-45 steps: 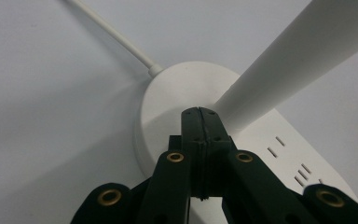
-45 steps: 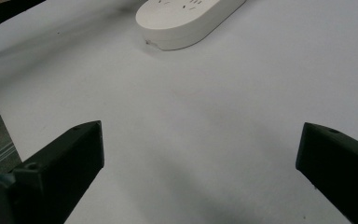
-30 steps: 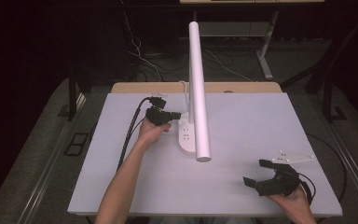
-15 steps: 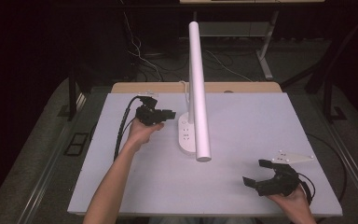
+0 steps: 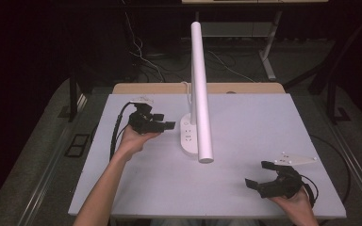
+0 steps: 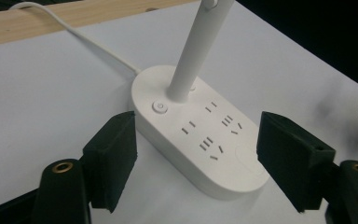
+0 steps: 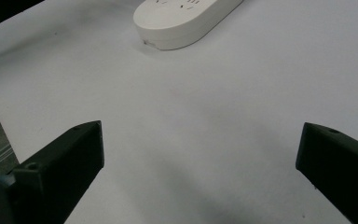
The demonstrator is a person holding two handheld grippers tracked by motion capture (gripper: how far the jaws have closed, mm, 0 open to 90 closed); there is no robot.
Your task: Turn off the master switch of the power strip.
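A white desk lamp stands mid-table: its oval base (image 5: 189, 136) carries several sockets and a round button (image 6: 159, 107), and a long white tube (image 5: 201, 89) leans toward me. My left gripper (image 5: 164, 121) is held open just left of the base, jaws spread on either side of it in the left gripper view (image 6: 193, 158), not touching. My right gripper (image 5: 259, 174) hovers open at the front right, a grey plate (image 5: 296, 160) on top; its view shows the base's near end (image 7: 182, 21) far ahead.
The white table top (image 5: 245, 127) has a wooden strip (image 5: 198, 88) along its far edge. The lamp's white cord (image 6: 74, 32) runs from the base toward that strip. Cables and dark floor lie beyond; a black cable (image 5: 117, 132) trails from my left gripper.
My left gripper has moved left and slightly back from the lamp base, away from the tube. The right gripper has stayed in place.
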